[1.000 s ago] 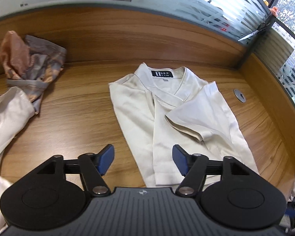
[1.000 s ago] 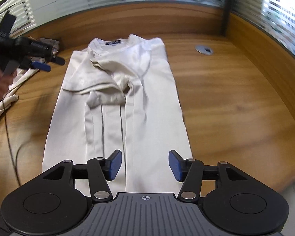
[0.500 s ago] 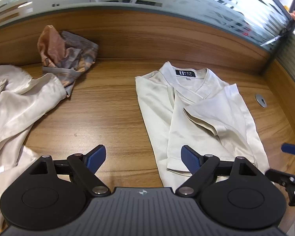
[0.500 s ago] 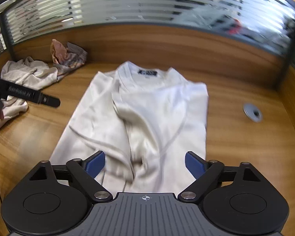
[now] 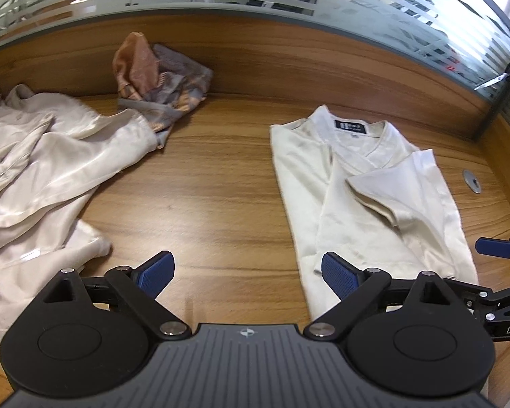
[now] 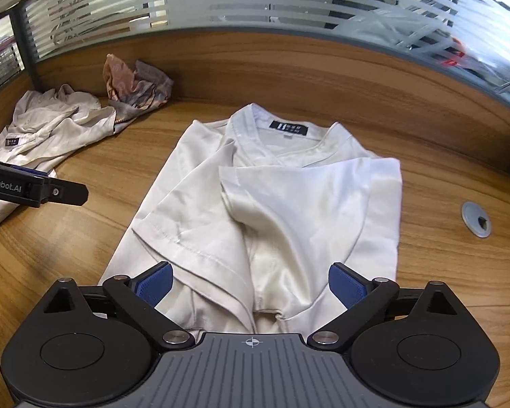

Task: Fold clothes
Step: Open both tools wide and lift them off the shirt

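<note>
Cream shirt (image 6: 272, 204) lying mid-tabletop (image 6: 442, 289) with both sleeves folded inward, bottom fold and left-edge crumpled garments (image 5: 44, 176) remaining; both tools (image 5: 246, 273) (image 6: 251, 284) opening, empty.

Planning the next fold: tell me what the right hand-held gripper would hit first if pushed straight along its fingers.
Probably the cream shirt: the right hand-held gripper, jaws opening with nothing pinched, points down at its folded lower half on the wooden desk. Depth is unclear.

Cream shirt (image 6: 289, 204), navy label (image 6: 289, 125), orange-grey patterned cloth (image 5: 159, 78), blue-padded black tongs (image 6: 251, 285)
</note>
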A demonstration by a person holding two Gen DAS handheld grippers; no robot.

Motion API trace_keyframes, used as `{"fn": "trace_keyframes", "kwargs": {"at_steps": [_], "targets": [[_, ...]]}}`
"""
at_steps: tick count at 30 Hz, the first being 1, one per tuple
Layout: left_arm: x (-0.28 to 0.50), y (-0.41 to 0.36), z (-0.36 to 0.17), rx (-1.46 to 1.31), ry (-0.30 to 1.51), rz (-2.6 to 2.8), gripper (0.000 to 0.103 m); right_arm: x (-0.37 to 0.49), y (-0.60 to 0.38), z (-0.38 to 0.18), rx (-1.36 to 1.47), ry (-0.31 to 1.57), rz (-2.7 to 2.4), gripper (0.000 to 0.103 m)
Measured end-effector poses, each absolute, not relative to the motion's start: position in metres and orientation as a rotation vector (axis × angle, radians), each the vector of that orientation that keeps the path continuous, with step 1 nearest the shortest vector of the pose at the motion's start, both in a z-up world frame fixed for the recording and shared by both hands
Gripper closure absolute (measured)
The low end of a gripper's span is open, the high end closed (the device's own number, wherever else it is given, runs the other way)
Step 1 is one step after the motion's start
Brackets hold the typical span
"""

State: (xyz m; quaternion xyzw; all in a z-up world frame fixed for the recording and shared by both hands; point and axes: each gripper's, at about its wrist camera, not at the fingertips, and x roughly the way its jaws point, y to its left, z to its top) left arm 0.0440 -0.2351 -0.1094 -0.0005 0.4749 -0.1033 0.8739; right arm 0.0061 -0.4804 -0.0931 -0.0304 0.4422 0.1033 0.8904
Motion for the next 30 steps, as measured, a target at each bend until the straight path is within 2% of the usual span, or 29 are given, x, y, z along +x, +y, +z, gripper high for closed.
{"fn": "trace_keyframes", "kwargs": {"at_steps": [2,30], "targets": [[0.041,-0.230,-0.111,-0.004,0.992,-0.203,0.001,0.006,-0.479,-0.095,-0.058,0.928,0.212,0.004],[0.037,-0.219,-0.111,-0.010,1.012,-0.166,0.001,-0.010,-0.474,-0.094,-0.062,0.935,0.176,0.003]]}}
